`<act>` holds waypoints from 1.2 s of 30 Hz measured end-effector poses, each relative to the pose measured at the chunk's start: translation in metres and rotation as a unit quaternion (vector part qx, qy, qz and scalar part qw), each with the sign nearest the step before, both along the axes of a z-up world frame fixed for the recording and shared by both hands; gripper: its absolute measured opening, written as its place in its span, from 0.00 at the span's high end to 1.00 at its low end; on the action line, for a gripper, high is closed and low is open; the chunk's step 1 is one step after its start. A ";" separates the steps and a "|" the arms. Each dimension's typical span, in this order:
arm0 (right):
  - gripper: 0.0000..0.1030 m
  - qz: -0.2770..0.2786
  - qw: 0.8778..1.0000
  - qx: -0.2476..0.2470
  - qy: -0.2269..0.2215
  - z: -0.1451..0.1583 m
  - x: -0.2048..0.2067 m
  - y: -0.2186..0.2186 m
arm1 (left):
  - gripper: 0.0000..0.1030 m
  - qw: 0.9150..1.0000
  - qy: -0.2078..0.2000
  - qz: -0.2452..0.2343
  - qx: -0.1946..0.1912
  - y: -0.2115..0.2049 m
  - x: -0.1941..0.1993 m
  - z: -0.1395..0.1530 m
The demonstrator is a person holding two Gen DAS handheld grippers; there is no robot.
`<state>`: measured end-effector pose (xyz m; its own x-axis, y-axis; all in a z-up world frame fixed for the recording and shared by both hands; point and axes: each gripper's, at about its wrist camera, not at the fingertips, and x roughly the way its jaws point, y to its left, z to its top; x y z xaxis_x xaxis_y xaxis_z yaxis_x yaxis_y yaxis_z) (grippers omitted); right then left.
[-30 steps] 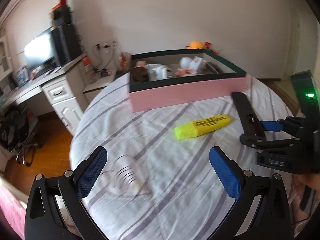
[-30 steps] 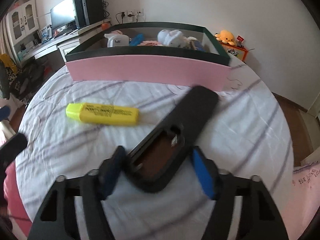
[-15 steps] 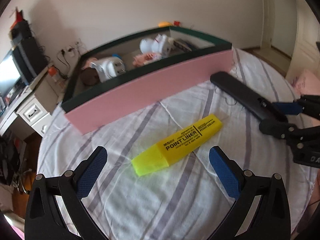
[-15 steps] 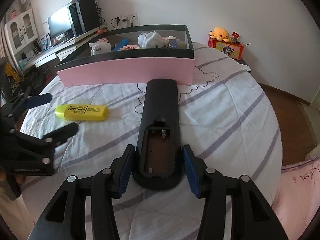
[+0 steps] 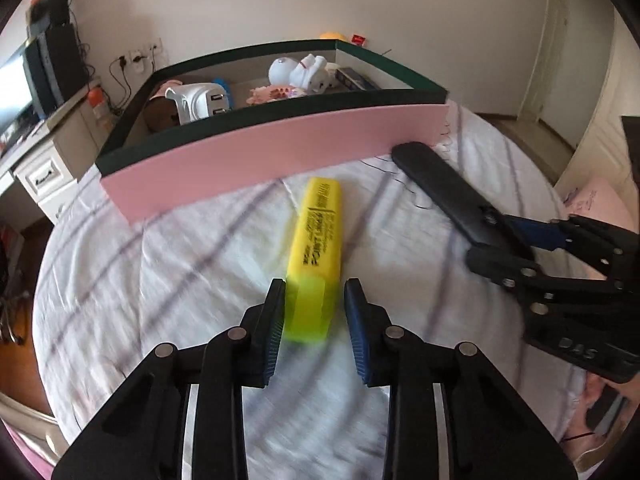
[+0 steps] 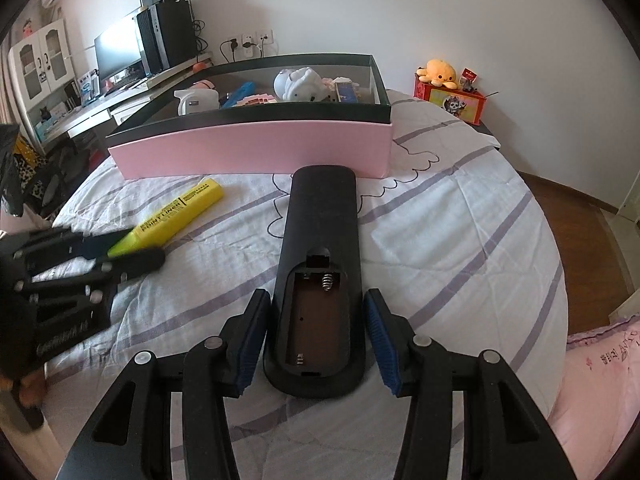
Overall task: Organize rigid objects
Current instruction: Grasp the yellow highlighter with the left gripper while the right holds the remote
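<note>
White cloth with pale purple stripes covered the round tabletop (image 6: pixel 460 240), with a pink-sided box (image 5: pixel 256 156) across the upper middle of both views. In the left wrist view, the yellow highlighter (image 5: pixel 316 240) lay with its long axis running up the frame, almost in line with the left gripper (image 5: pixel 314 320); its capped end was seen between the jaws, which were closing, the left pad against the cap while a sliver of cloth showed beside the right pad. The far end pointed towards the box wall. In the right wrist view, the black remote (image 6: pixel 320 264), battery bay uncovered, was aligned lengthwise up the frame with its near end between the part-spread jaws of the right gripper (image 6: pixel 316 328); narrow gaps were visible at both pads. Half a second earlier the left jaws had been spread wide, with the highlighter lying diagonally beyond them; the right gripper's position was barely changed.
</note>
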<state>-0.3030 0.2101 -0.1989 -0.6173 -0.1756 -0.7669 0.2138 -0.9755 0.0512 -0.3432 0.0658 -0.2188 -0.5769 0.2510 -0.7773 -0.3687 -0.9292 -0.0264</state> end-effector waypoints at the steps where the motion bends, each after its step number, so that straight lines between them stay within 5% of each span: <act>1: 0.51 0.000 1.000 0.000 0.001 0.000 0.000 0.000 | 0.65 1.000 0.003 0.001 0.002 0.002 0.002 0.000; 6: 0.51 -0.001 1.000 0.004 -0.001 -0.001 -0.010 -0.002 | 0.47 1.000 -0.001 0.016 0.001 0.009 -0.011 -0.001; 11: 0.49 0.000 1.000 0.017 0.006 -0.003 -0.019 -0.007 | 0.41 0.999 0.003 0.029 -0.014 0.014 -0.023 -0.006; 14: 0.46 0.000 1.000 0.022 0.007 -0.003 -0.021 -0.008 | 0.52 0.999 0.004 0.034 -0.007 0.009 -0.024 -0.005; 25: 0.42 0.003 1.000 0.024 0.009 -0.003 -0.024 -0.010 | 0.49 1.000 -0.001 0.020 -0.003 0.011 -0.026 -0.007; 30: 0.54 0.004 0.999 0.033 0.017 -0.002 -0.021 -0.013 | 0.53 1.000 0.004 0.022 -0.012 0.013 -0.023 -0.006; 34: 0.56 0.003 0.999 0.031 0.018 -0.001 -0.019 -0.012 | 0.74 0.999 0.009 0.030 -0.013 0.010 -0.016 -0.004; 36: 0.56 0.003 0.999 0.028 0.016 -0.001 -0.015 -0.012 | 0.74 0.999 0.009 0.039 -0.006 0.006 -0.009 -0.004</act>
<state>-0.3177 0.1984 -0.1996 -0.6409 -0.1369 -0.7554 0.2204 -0.9754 -0.0103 -0.3526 0.0722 -0.2224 -0.6079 0.1955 -0.7695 -0.2954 -0.9553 -0.0093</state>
